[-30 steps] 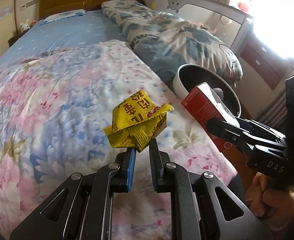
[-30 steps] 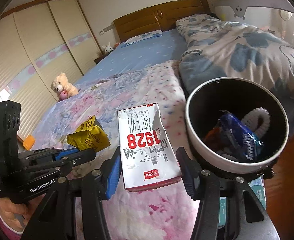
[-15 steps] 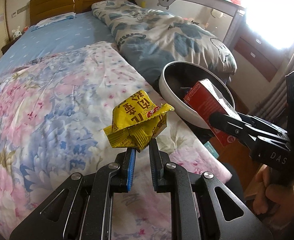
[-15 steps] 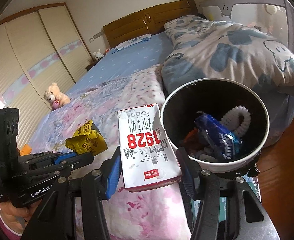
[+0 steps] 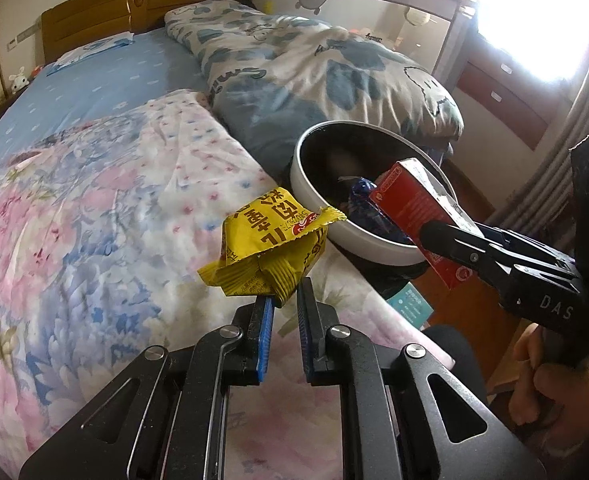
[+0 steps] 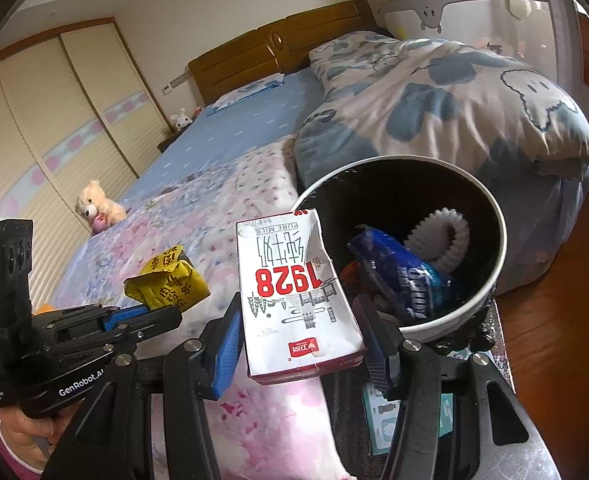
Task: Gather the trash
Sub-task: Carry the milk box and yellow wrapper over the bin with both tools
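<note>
My left gripper (image 5: 281, 300) is shut on a crumpled yellow snack wrapper (image 5: 272, 254) and holds it above the bed edge, just left of the white trash bin (image 5: 314, 196). The wrapper also shows in the right wrist view (image 6: 166, 284). My right gripper (image 6: 300, 328) is shut on a white and red milk carton (image 6: 294, 292), held at the near rim of the bin (image 6: 490, 280). The carton shows red in the left wrist view (image 5: 418, 216), over the bin's near right rim. The bin holds a blue wrapper (image 6: 406, 280) and a white coiled item (image 6: 446, 240).
A floral quilt (image 5: 74, 240) covers the bed. A folded blue-patterned duvet (image 5: 314, 72) lies behind the bin. A teddy bear (image 6: 94, 210) sits at the bed's far left side. A teal packet (image 6: 382, 416) lies on the wooden floor (image 6: 554, 340) by the bin.
Both grippers have moved right and closer to the bin, still holding their items. The carton now overlaps the bin's rim and the wrapper is beside it.
</note>
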Available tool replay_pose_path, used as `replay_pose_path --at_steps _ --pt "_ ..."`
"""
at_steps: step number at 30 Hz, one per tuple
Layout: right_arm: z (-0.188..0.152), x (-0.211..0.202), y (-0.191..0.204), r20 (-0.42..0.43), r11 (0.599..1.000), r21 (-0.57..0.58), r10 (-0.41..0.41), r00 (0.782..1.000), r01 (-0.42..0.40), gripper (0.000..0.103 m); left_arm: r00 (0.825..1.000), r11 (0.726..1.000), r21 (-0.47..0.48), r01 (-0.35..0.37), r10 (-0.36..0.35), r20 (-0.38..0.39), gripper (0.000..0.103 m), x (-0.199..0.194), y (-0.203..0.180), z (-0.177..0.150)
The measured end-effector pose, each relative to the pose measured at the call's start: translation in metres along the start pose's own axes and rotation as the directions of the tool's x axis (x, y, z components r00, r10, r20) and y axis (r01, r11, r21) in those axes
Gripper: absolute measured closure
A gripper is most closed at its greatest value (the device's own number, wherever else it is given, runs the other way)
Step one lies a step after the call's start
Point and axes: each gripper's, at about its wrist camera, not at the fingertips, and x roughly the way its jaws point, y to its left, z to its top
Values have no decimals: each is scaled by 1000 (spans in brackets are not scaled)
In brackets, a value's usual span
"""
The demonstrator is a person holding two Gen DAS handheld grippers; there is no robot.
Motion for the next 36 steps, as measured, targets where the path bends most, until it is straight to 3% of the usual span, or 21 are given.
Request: replay_pose_path --at_steps 36 --pt "29 -6 -50 40 996 66 -66 997 63 52 999 995 90 44 -44 -2 93 32 -47 44"
